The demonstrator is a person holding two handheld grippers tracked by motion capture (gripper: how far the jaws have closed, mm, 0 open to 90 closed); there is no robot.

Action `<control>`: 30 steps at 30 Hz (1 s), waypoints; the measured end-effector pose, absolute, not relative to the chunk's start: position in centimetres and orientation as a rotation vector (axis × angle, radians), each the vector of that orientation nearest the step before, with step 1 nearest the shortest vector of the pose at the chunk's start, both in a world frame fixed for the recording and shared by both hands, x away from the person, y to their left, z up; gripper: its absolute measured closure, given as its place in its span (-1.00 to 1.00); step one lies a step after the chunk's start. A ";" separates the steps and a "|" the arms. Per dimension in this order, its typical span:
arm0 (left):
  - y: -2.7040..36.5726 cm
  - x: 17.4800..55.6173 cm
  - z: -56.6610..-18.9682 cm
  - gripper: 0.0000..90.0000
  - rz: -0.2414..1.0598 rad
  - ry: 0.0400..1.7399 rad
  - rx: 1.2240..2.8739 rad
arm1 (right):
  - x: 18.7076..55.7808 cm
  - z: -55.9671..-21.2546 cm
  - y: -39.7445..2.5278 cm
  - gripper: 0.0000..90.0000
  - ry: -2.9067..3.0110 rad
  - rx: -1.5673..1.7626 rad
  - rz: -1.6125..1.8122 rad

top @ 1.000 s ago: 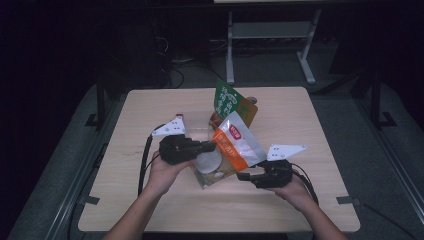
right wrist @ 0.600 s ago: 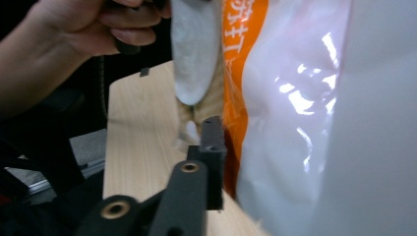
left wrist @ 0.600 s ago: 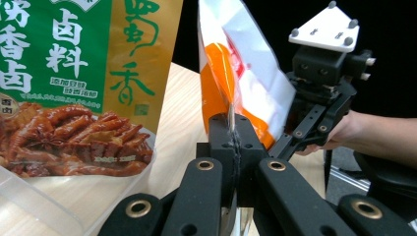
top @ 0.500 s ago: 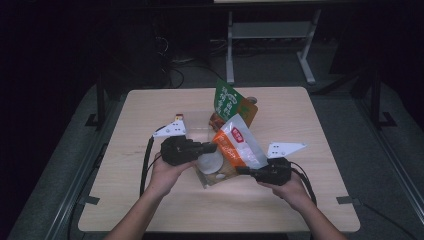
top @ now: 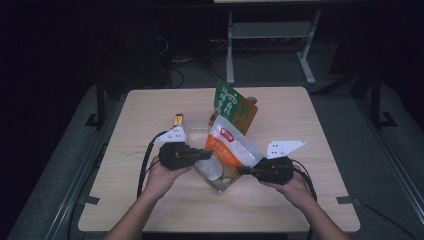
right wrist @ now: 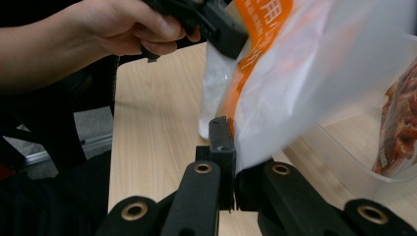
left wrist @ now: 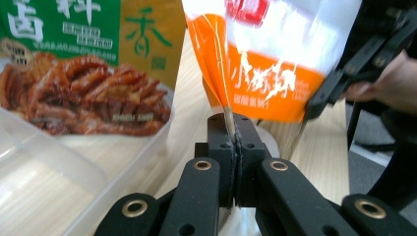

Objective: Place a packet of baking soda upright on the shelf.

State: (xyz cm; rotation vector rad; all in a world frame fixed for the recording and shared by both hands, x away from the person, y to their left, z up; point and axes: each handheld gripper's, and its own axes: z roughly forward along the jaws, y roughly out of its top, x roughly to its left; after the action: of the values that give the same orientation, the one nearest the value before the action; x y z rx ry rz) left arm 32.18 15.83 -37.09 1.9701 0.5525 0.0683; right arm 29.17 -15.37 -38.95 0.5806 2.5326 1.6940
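Note:
An orange-and-white snack bag [top: 227, 146] hangs over the table's middle, held from both sides. My left gripper [top: 206, 154] is shut on its left edge; in the left gripper view the jaws [left wrist: 232, 140] pinch the bag's seam [left wrist: 255, 64]. At the bag's lower right corner my right gripper [top: 241, 171] is shut too, its jaws [right wrist: 227, 142] clamped on the film [right wrist: 300, 69]. The bag's lower end, with pale round pieces, dips toward a clear plastic container [top: 221, 185].
A green snack bag [top: 231, 103] printed with meat stands behind, leaning in the clear container [left wrist: 44, 162]. A small yellow item [top: 177, 119] lies on the table [top: 310, 120] at the back left. Cables trail from both grippers toward the front edge.
The orange bag has shifted slightly left and lower between the grippers. Both hands stay almost where they were, still gripping it.

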 end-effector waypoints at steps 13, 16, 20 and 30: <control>17.0 32.3 -38.2 0.39 0.107 0.580 2.057 | 28.7 -38.5 -14.7 0.98 2.567 0.525 1.686; 17.8 31.8 -38.4 0.14 0.123 0.582 2.079 | 28.7 -38.5 -14.6 0.98 2.569 0.516 1.689; 19.0 30.6 -39.1 -0.05 0.131 0.594 2.104 | 28.7 -38.2 -14.8 0.98 2.555 0.510 1.709; 22.5 28.3 -41.1 -0.18 0.138 0.653 2.157 | 28.8 -36.9 -15.0 0.99 2.486 0.518 1.776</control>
State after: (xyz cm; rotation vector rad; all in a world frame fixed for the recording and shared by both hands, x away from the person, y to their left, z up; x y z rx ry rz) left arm 28.29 22.49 -41.06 2.1573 0.6533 0.1378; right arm 28.77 -15.05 -36.92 0.5175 2.4859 1.7760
